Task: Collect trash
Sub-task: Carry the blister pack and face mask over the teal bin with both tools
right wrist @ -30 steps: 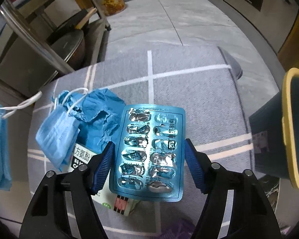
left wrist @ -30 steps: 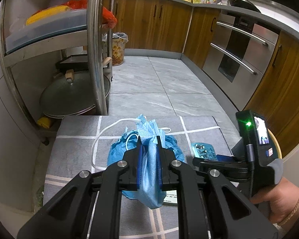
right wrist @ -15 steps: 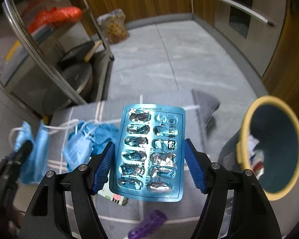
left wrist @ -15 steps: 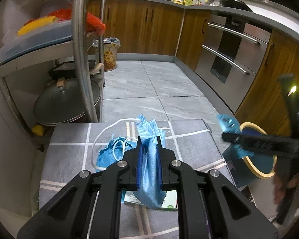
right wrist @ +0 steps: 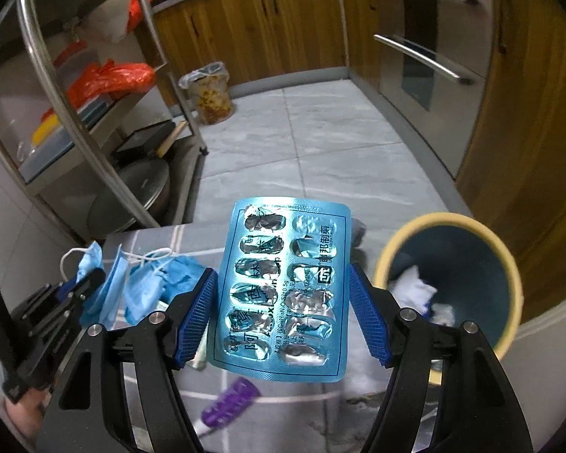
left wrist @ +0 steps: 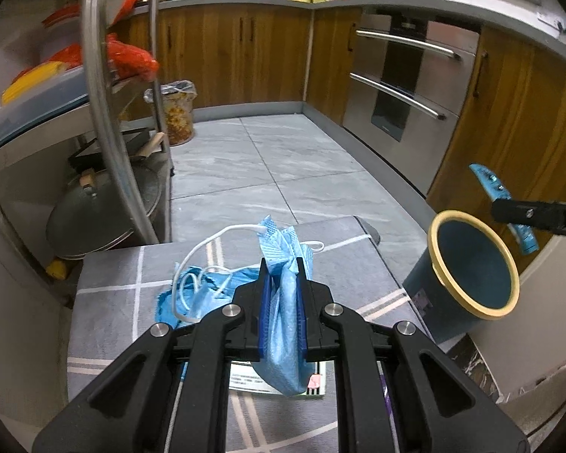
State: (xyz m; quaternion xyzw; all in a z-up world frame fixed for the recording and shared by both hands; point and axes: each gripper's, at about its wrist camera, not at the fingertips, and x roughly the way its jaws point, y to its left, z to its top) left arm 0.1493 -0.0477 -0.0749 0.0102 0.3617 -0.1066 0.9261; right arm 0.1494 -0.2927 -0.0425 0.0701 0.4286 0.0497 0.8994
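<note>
My left gripper point(left wrist: 282, 275) is shut on a folded blue face mask point(left wrist: 283, 324), held above the grey checked tablecloth point(left wrist: 113, 302). More crumpled blue masks point(left wrist: 203, 290) lie on the cloth beyond it. My right gripper point(right wrist: 281, 275) is shut across the width of a blue, emptied blister pack point(right wrist: 283, 290), held upright in the air. Below and to its right stands a dark blue bin with a yellow rim point(right wrist: 449, 221), with white paper inside. In the left wrist view the blister pack point(left wrist: 486, 181) hangs above and beyond the bin point(left wrist: 439, 226).
A medicine box point(left wrist: 275, 381) and a purple roller point(right wrist: 230, 402) lie on the cloth near me. A steel rack point(left wrist: 105, 113) with a pot lid and orange bags stands left. A lined floor bin point(left wrist: 175, 113), wooden cabinets and an oven point(left wrist: 403, 87) ring the tiled floor.
My right gripper has risen off the table with the blister pack and swung right towards the yellow-rimmed bin. My left gripper has shifted a little, the mask still in it.
</note>
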